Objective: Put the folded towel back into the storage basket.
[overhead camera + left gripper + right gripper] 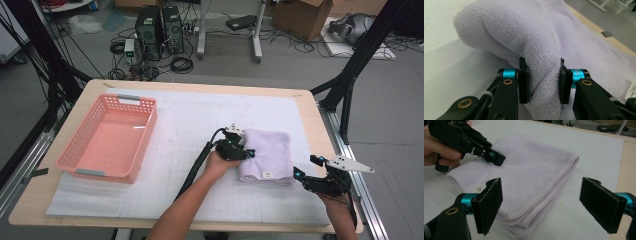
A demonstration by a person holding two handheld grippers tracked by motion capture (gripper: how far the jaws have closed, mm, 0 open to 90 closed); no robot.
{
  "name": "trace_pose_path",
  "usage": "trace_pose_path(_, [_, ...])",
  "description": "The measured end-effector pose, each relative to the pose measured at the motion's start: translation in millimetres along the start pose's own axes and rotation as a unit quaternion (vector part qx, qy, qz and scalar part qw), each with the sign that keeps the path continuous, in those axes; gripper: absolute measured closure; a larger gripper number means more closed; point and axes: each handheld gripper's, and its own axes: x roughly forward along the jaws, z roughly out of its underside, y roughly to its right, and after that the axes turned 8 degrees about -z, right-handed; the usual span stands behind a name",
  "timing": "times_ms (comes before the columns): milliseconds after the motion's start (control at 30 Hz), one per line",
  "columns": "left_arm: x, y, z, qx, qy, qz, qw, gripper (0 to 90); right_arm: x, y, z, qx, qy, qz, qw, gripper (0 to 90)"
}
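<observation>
A folded lilac towel point(269, 150) lies on the white mat, right of centre. My left gripper point(250, 153) reaches it from the left and is shut on a bunched fold of its left edge. In the left gripper view the towel point(524, 30) bulges up between the pads point(523, 80), which squeeze the fold. My right gripper point(306, 166) stands open just off the towel's near right corner, touching nothing. In the right gripper view the towel point(534, 167) lies beyond the wide-apart jaws of the right gripper point(544, 195), and the left gripper point(496, 158) rests on its far left side.
A pink plastic basket point(145, 135) with nothing in it stands on the left of the white gridded mat point(190, 120). The wooden table's right edge point(322, 130) runs close to the right gripper. Computers, cables and boxes lie on the floor beyond the table.
</observation>
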Motion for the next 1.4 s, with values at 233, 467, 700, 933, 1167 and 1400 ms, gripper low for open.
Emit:
trace_pose_path(233, [-16.6, -0.5, 2.4, 0.014, 0.029, 0.004, 0.9995, 70.0, 0.2, -0.6, 1.0, -0.007, -0.004, 0.002, 1.0, 17.6])
trace_pose_path(467, [-34.3, -6.9, 4.9, 0.037, 0.056, 0.02, 0.9975, 70.8, 0.4, -0.2, 2.2, -0.003, -0.008, 0.002, 1.0, 17.7])
trace_pose_path(700, [-57.3, -12.8, 4.1, 0.054, 0.081, 0.031, 0.9948, 71.3, 0.9, -1.4, 1.7, -0.008, -0.008, -0.002, 0.9999, 17.8])
trace_pose_path(933, [-89.2, -23.4, 0.5, 0.062, 0.101, 0.026, 0.9926, 71.6, 2.4, -0.4, 1.2, -0.01, -0.009, -0.002, 0.9999, 17.7])
trace_pose_path(1167, [-114.9, -29.9, -1.5, 0.068, 0.119, 0.018, 0.9904, 71.8, 1.3, -0.4, 0.4, -0.011, -0.006, 0.0, 0.9999, 17.7])
trace_pose_path(1400, [-139.9, -26.7, -6.0, 0.082, 0.131, 0.031, 0.9875, 71.8, 2.2, -2.1, -0.6, -0.012, -0.006, -0.001, 0.9999, 17.7])
